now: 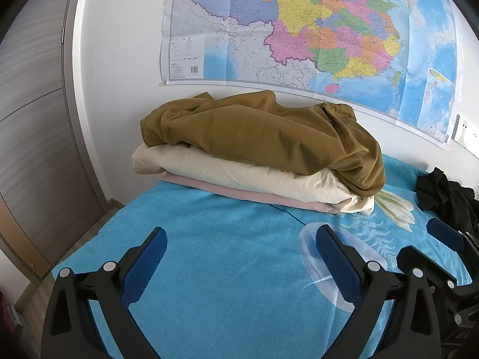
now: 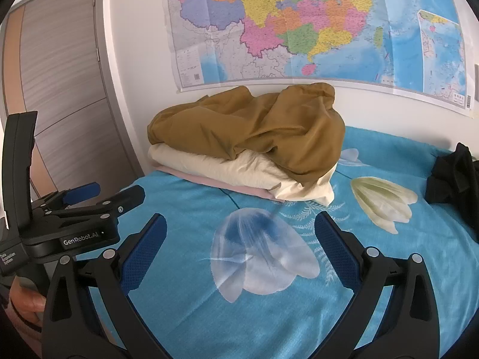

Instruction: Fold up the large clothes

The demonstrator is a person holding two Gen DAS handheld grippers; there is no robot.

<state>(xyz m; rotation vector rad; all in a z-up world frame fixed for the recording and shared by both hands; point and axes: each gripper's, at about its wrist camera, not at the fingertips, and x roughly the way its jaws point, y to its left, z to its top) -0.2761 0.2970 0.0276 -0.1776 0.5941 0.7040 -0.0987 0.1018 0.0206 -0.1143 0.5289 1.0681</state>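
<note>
A mustard-brown garment (image 1: 263, 133) lies rumpled on top of a stack by the wall — under it a cream folded piece (image 1: 239, 176), then a thin pink one (image 1: 239, 193) — at the far end of the turquoise flower-print bed sheet (image 1: 224, 254). A black garment (image 1: 446, 194) sits crumpled at the bed's right edge, well apart from the stack. The left gripper (image 1: 241, 248) hovers over bare sheet, jaws spread wide, holding nothing. The right gripper (image 2: 239, 233) is likewise wide open and empty — just beside the left one. A map (image 1: 299, 30) hangs above.
</note>
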